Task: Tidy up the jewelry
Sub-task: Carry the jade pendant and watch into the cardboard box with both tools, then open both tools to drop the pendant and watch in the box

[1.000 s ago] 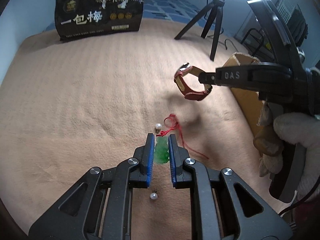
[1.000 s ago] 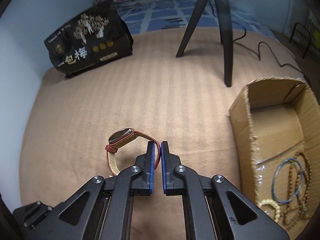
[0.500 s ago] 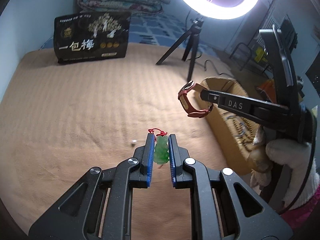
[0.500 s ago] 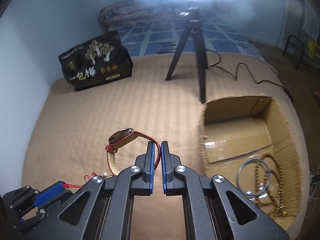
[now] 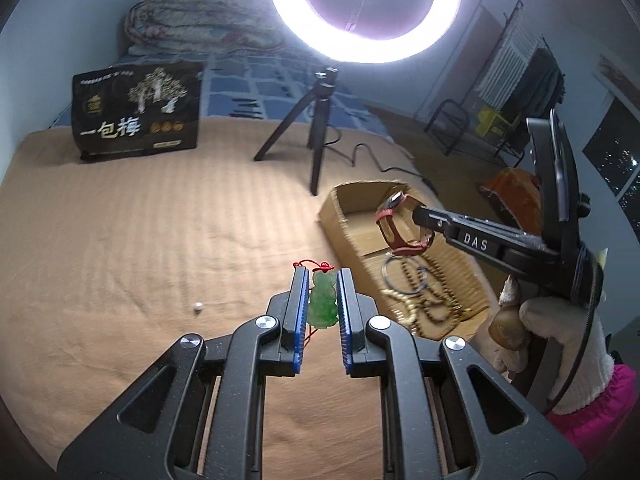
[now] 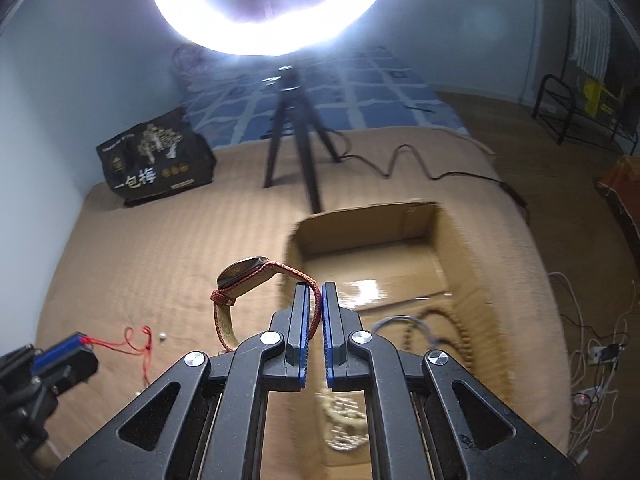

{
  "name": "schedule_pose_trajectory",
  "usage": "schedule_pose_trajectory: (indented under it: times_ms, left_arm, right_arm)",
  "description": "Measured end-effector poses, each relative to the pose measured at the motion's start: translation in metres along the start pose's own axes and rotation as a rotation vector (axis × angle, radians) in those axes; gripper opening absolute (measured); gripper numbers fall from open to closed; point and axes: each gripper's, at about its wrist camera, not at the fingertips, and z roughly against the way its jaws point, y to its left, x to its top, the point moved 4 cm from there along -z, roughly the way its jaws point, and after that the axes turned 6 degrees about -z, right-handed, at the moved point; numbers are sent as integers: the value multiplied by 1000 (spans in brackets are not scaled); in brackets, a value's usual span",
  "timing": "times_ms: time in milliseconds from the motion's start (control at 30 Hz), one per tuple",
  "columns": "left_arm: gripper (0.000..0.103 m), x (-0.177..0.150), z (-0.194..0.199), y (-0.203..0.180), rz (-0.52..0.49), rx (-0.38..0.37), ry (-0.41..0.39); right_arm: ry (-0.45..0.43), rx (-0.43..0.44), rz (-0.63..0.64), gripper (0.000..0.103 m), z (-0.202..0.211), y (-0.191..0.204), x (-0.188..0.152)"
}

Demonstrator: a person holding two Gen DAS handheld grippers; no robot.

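My left gripper is shut on a green jade pendant, held in the air above the tan blanket; its red cord trails down. My right gripper is shut on the red strap of a wristwatch, which hangs in the air. In the left wrist view the watch sits over the open cardboard box. Inside the box lie bead bracelets and a blue bangle. A small white pearl rests on the blanket.
A black tripod with a bright ring light stands behind the box, its cable snaking across the blanket. A black printed bag stands at the back left. A gloved hand holds the right gripper.
Both grippers have risen from the blanket, each carrying its piece. The watch has moved right until it hangs over the box. The pendant's cord has left the blanket.
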Motion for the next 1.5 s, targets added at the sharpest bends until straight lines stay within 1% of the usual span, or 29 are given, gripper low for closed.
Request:
schedule_pose_trajectory:
  times_ms: [133, 433, 667, 867, 1133, 1367, 1500]
  left_arm:
    - [12, 5, -6, -22, -11, -33, -5]
    - [12, 6, -30, -68, -39, -94, 8]
    - [12, 26, -47, -95, -70, -103, -16]
    - [12, 39, -75, -94, -58, -84, -2]
    - [12, 36, -112, -79, -23, -66, 44]
    - [12, 30, -129, -75, -26, -48, 74]
    - [12, 29, -133, -74, -29, -40, 83]
  right_arm:
    - [-8, -33, -14, 5, 10, -24, -3]
    - [11, -81, -63, 5, 20, -78, -11]
    - [23, -87, -100, 5, 16, -100, -12]
    - [27, -91, -106, 5, 5, -105, -9]
    - [48, -88, -139, 5, -23, -108, -3]
    - [78, -91, -150, 5, -42, -110, -5]
    - [94, -85, -156, 9, -49, -111, -6]
